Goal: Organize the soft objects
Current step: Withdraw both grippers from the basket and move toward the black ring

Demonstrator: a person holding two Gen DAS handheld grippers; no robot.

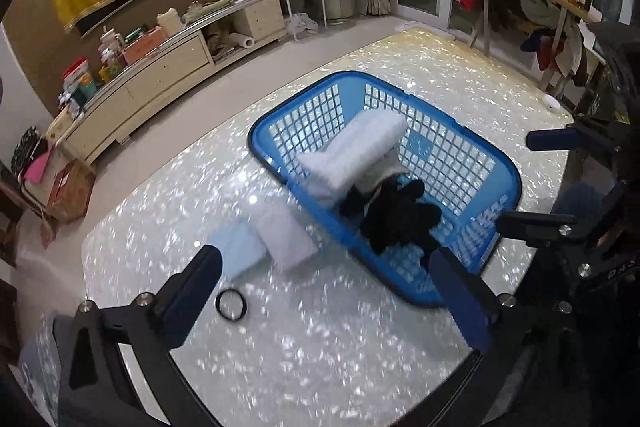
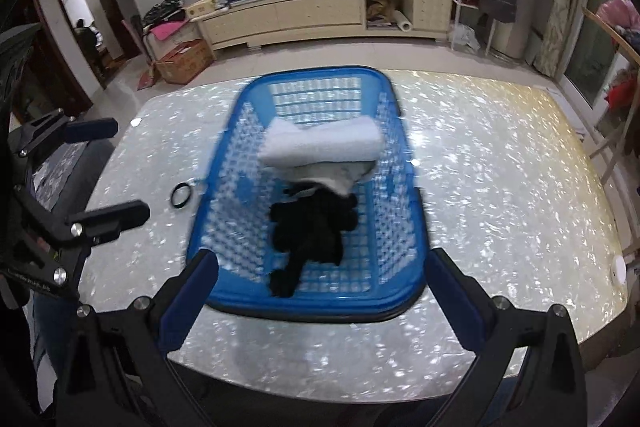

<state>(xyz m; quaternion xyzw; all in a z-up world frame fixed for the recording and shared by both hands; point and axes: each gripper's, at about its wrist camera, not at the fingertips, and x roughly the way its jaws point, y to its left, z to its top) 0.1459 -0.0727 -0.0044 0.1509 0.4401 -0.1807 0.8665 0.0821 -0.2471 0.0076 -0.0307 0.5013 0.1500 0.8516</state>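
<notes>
We are mid-sort: both our left gripper (image 1: 324, 291) and right gripper (image 2: 324, 291) hover spread and empty. The basket (image 2: 404, 227) holds a white towel (image 2: 320, 143) and black cloth (image 2: 308, 231); folded cloths (image 1: 276, 239) wait beside it on the glittery worktop (image 2: 500, 167), likely our next pickup. The room is cluttered.

Left black two-finger gripper with blue pads (image 1: 326, 291): jaws spread wide, nothing between the fingers, pointing forward and down. In the right wrist view it shows at the left edge (image 2: 108, 173), fingers level, well apart and bare.

Right black two-finger gripper with blue pads (image 2: 322, 301): jaws likewise wide apart, nothing held, aimed forward and down. In the left wrist view it enters from the right edge (image 1: 524, 181), both fingers horizontal, one above the other, with a clear gap.
</notes>
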